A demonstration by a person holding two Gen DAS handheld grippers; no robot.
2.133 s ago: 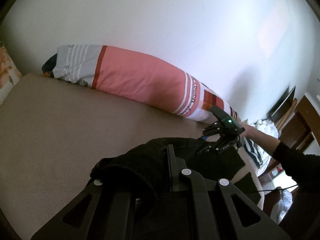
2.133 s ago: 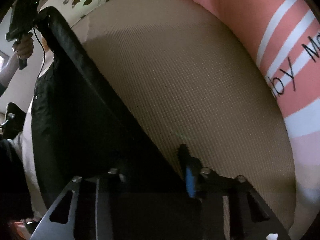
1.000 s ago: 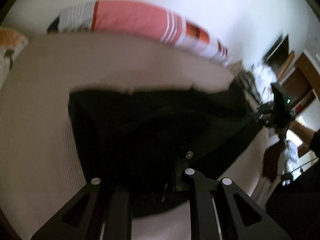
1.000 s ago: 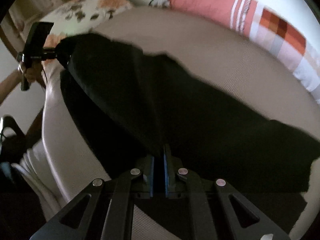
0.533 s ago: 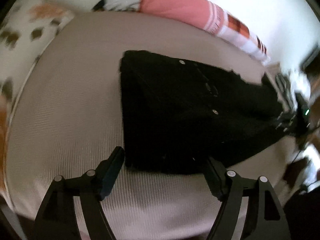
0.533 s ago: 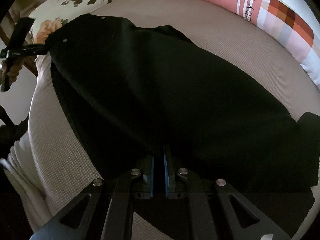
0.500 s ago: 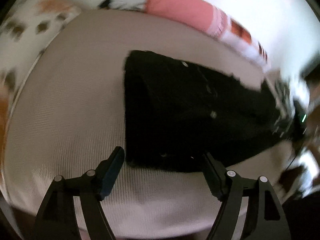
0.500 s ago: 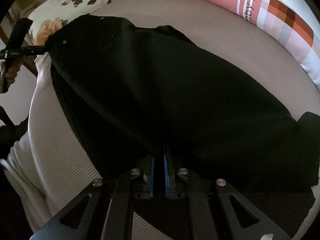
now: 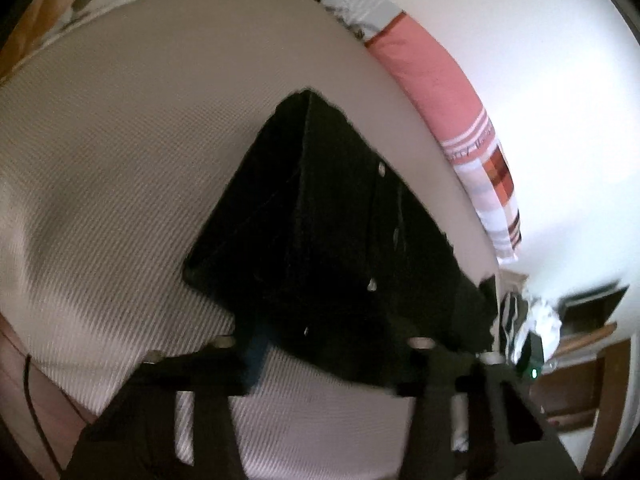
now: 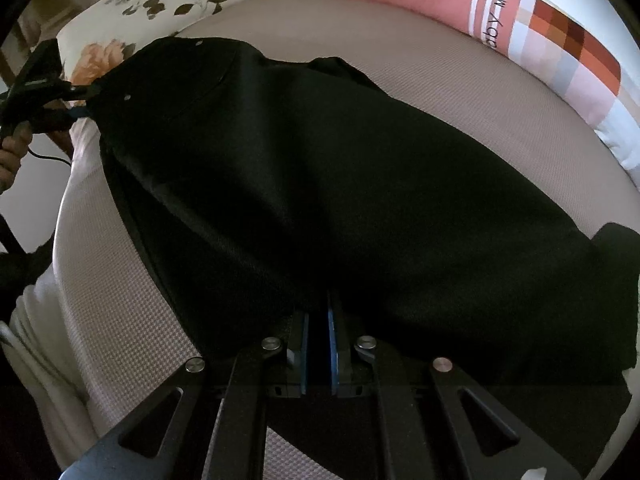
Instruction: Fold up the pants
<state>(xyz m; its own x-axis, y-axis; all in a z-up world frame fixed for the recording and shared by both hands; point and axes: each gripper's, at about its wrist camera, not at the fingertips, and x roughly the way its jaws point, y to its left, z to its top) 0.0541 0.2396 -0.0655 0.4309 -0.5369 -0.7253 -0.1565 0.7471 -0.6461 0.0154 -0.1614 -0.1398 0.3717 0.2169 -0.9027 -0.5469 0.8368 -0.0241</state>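
Note:
Black pants [image 9: 340,240] lie spread on the beige bed [image 9: 120,160]; in the right wrist view the pants [image 10: 340,184] stretch from far left to near right. My left gripper [image 9: 332,364] is open, its fingers wide apart at the near waist edge. From the right wrist view the left gripper [image 10: 86,100] sits at the far waist corner. My right gripper [image 10: 318,320] is shut on the pants' near edge. The right gripper's green light [image 9: 534,372] shows low on the right of the left wrist view.
A pink striped bolster [image 10: 520,24] lies along the white wall. A floral pillow [image 10: 152,8] sits at the bed's head. Wooden furniture and bundled cloth [image 9: 540,320] stand past the bed's foot.
The pants came down from being held up and now lie on the bed. My left gripper opened, let go of the waist and swung round. The right gripper stays clamped.

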